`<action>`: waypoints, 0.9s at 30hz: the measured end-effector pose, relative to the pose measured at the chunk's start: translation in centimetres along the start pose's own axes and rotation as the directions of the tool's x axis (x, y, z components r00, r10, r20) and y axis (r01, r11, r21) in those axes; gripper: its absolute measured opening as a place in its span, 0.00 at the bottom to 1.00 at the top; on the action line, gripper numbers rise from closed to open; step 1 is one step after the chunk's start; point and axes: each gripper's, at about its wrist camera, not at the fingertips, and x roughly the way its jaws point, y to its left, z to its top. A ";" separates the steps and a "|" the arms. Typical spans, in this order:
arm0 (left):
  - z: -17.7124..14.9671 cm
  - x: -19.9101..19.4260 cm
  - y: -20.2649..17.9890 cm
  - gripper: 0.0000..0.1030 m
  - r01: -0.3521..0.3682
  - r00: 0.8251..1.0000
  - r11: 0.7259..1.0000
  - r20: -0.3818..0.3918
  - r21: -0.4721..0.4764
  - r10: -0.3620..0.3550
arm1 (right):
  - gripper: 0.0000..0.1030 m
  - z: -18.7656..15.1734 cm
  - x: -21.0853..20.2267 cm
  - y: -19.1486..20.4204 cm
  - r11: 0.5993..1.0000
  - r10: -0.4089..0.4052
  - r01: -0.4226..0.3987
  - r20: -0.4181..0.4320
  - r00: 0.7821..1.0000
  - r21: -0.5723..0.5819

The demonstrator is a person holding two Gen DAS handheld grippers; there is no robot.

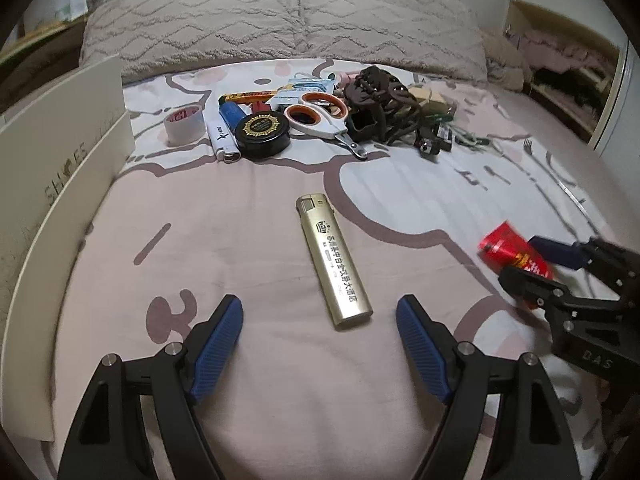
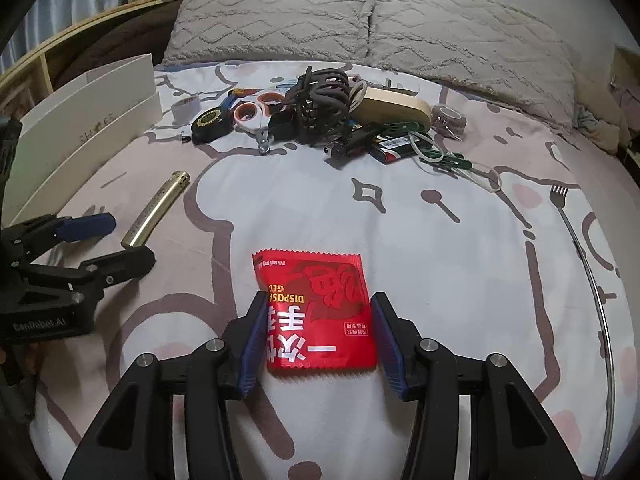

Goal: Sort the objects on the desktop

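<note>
Desktop objects mostly remain piled (image 1: 320,116) near the pillows on the bed, while the gold metal lighter (image 1: 333,261) and red foil packet (image 2: 317,312) lie apart, each between open, empty tools (image 1: 320,344) (image 2: 318,338).

red packet between the right gripper's pads

the right gripper (image 2: 318,334) straddles a flat red packet (image 2: 320,312) lying on the patterned bedsheet (image 2: 440,264); whether its blue pads (image 2: 253,344) touch the packet's edges is unclear. at left, the left gripper (image 2: 108,240) stands spread beside a gold lighter (image 2: 157,209). farther back, scissors (image 2: 256,114), a black round tin (image 2: 211,120) and tangled cables (image 2: 320,104) lie heaped before the pillows (image 2: 360,16).
</note>
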 end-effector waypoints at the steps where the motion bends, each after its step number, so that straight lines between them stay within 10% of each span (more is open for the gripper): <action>1: 0.0 0.0 0.0 0.81 -0.012 1.000 1.000 -0.001 -0.002 0.012 | 0.68 0.0 0.2 0.1 1.000 -0.003 0.003 -0.006 1.000 -0.003; 5: 0.1 -0.1 0.9 0.83 -0.077 0.997 0.996 0.001 -0.041 0.077 | 0.74 0.0 0.5 -0.4 1.000 0.016 -0.016 -0.020 1.000 0.013; 9: 0.1 0.0 1.8 0.91 -0.145 0.989 0.987 -0.012 -0.072 0.145 | 1.00 0.0 1.0 -0.8 0.999 0.027 -0.025 -0.048 0.998 0.034; 27: 0.6 0.1 5.1 0.94 -0.318 0.948 0.925 -0.056 -0.208 0.313 | 1.00 0.2 1.6 -0.9 0.999 0.033 -0.030 -0.097 0.995 0.028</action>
